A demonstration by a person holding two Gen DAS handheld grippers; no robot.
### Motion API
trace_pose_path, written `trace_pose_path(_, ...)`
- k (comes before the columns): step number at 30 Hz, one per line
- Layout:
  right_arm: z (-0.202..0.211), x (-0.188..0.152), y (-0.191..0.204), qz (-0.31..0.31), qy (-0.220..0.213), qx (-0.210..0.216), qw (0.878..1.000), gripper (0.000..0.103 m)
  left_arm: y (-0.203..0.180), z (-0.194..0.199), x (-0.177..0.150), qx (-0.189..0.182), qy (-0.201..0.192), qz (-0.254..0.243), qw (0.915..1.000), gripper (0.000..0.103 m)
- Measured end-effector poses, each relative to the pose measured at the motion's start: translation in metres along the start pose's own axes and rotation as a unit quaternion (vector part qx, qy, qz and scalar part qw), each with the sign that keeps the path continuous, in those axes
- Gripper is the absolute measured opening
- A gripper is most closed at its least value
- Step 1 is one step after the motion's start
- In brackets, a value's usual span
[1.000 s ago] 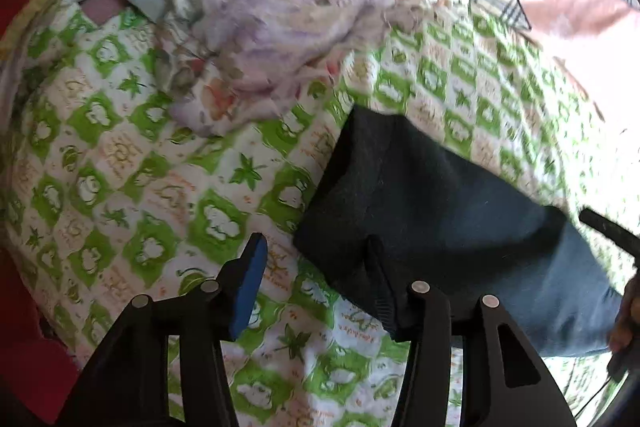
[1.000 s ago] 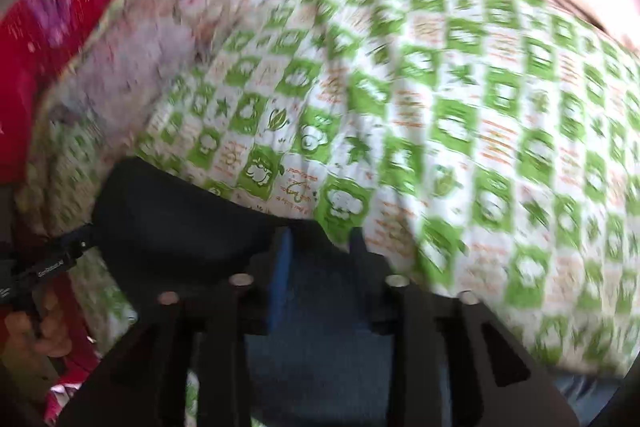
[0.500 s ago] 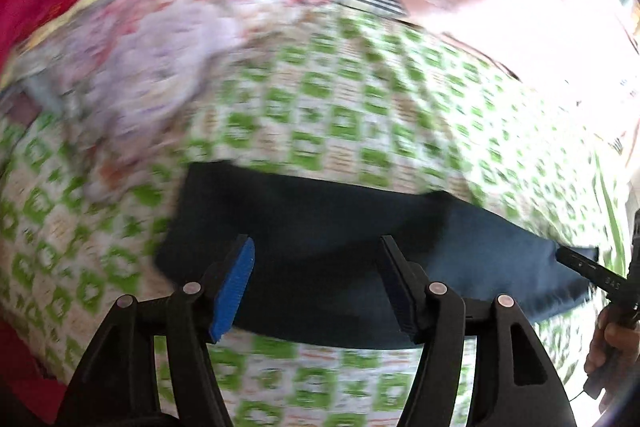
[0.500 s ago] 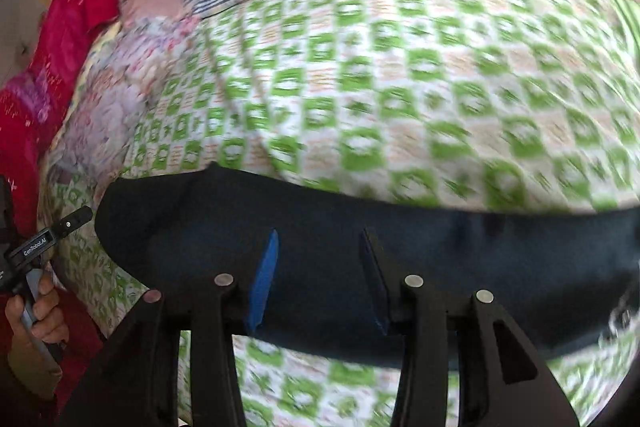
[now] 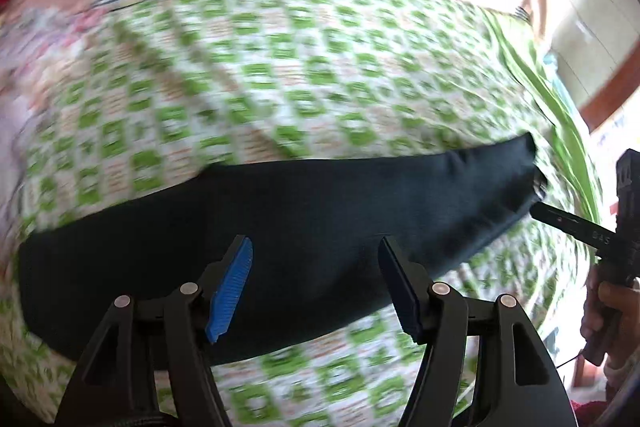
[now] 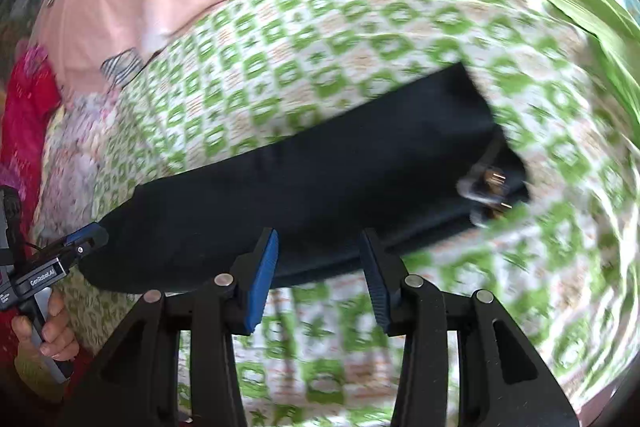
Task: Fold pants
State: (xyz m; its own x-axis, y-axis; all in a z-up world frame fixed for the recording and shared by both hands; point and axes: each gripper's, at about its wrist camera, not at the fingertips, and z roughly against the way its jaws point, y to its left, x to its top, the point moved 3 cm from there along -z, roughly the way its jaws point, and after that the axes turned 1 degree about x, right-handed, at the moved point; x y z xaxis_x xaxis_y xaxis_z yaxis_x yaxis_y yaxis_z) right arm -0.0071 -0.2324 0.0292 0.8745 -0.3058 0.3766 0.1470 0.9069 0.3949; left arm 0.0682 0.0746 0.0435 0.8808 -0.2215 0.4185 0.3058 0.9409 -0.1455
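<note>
Both grippers, left gripper point(image 5: 314, 283) and right gripper point(image 6: 318, 277), now hover open, off the pants point(image 5: 280, 227), which lie lengthwise-folded on the bed point(image 5: 304, 75), cross-fold remaining.

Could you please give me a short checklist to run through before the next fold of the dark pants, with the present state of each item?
1. Long dark navy fabric pants lie stretched out on the green-and-white patterned bedsheet: ok.
2. Left gripper open and free of cloth, both blue pads visible: ok.
3. Right gripper open and holding nothing: ok.
4. Both grippers on the near side of the pants, one toward each end: ok.
5. Waist end with the metal clasp lying flat: cannot tell, the picture is blurred.
6. Pants free of wrinkles along their length: cannot tell, motion blur hides the surface.
</note>
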Motion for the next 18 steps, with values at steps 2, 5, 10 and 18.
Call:
trace_pose_path(2, 0.005, -0.001, -0.012, -0.017, -0.008, -0.002, 1.000, 0.044, -0.015, -0.007, 0.007, -0.011, 0.008, -0.019, 0.9997, 0.066)
trace_pose_path(5, 0.011, -0.001, -0.029, -0.036, -0.021, -0.007, 0.999, 0.044, -0.041, -0.020, 0.018, -0.024, 0.024, -0.055, 0.9979, 0.066)
trace_pose_path(10, 0.011, -0.001, -0.054, -0.072, -0.037, -0.006, 0.997, 0.044, -0.088, -0.045, 0.044, -0.048, 0.050, -0.113, 0.9911, 0.066)
trace_pose_path(18, 0.003, 0.009, -0.081, -0.113, -0.053, 0.010, 0.992, 0.044, -0.140, -0.088, 0.082, -0.068, 0.081, -0.157, 0.9819, 0.066)
